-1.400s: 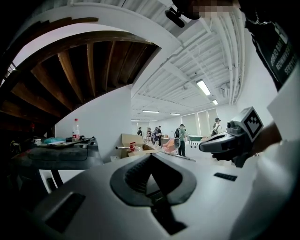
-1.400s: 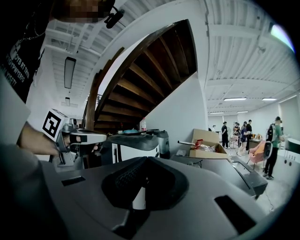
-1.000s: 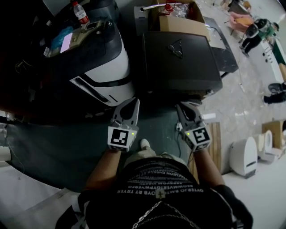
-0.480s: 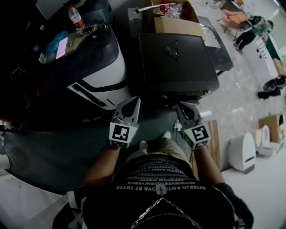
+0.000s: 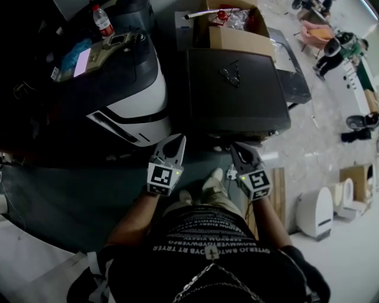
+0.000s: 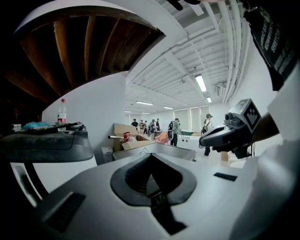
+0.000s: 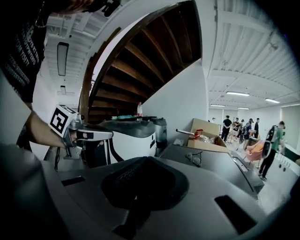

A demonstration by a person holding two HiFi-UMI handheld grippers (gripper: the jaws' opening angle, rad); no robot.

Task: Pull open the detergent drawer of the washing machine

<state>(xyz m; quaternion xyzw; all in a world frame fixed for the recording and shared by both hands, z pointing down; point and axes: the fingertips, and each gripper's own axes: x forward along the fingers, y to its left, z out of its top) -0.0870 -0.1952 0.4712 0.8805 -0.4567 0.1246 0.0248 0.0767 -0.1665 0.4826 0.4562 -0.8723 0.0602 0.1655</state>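
A dark box-shaped machine (image 5: 237, 89) stands in front of me with a pair of glasses (image 5: 230, 73) on its lid. Beside it on the left is a rounded white and black machine (image 5: 139, 94). I cannot make out a detergent drawer on either one. My left gripper (image 5: 175, 142) is shut and empty, just short of the white machine's lower front. My right gripper (image 5: 236, 149) is also shut and empty, below the dark machine's front edge. In the left gripper view the shut jaws (image 6: 150, 177) point at the dark machine (image 6: 164, 149). The right gripper view (image 7: 140, 180) looks across the dark lid (image 7: 211, 161).
An open cardboard box (image 5: 234, 29) stands behind the dark machine. A water bottle (image 5: 103, 18) stands on the left machine. Several people (image 5: 334, 47) are far off at the right. A white appliance (image 5: 314, 210) and a wooden board (image 5: 278, 183) lie on the floor at my right.
Both grippers have sunk a little and edged towards the fronts of the two machines. Their jaws stay shut.
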